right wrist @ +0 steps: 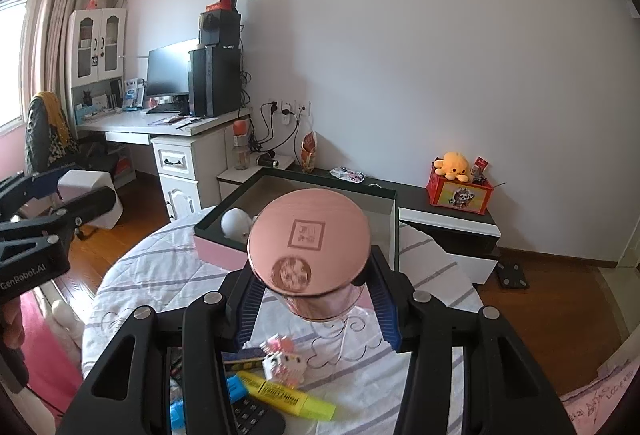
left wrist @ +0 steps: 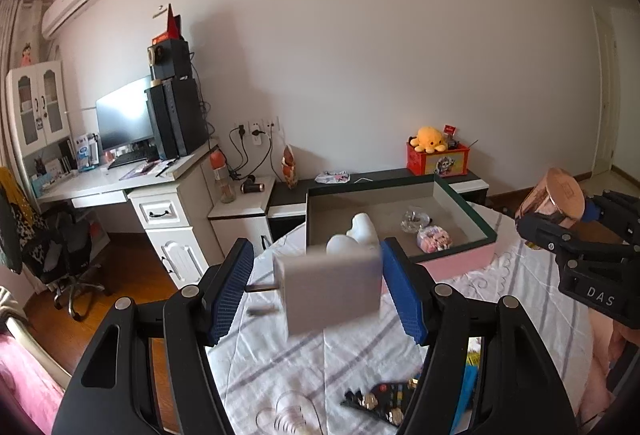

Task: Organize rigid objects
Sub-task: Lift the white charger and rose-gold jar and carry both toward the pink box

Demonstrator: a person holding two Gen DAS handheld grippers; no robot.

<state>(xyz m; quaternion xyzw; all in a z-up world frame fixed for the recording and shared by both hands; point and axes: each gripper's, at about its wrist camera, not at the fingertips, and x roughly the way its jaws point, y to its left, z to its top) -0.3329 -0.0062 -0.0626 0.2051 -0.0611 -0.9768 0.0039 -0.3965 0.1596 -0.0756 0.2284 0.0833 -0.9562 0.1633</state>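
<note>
My left gripper (left wrist: 316,275) is shut on a white plug adapter (left wrist: 332,287), held above the table with its metal prongs toward the left pad. In the right wrist view the same gripper (right wrist: 68,191) and the white plug adapter (right wrist: 92,191) show at the left edge. My right gripper (right wrist: 310,275) is shut on a jar with a rose-gold lid (right wrist: 308,247), also in the air. That jar (left wrist: 552,199) and the right gripper (left wrist: 572,213) appear at the right of the left wrist view. An open box with a dark rim and pink side (left wrist: 468,219) sits just beyond both grippers.
The box holds a white rounded object (left wrist: 360,231), a clear glass piece (left wrist: 414,221) and a pink packet (left wrist: 434,241). On the round table's striped cloth (right wrist: 420,275) lie a yellow highlighter (right wrist: 288,395), a pink block figure (right wrist: 280,359) and a calculator (right wrist: 256,417). A desk and low cabinets stand behind.
</note>
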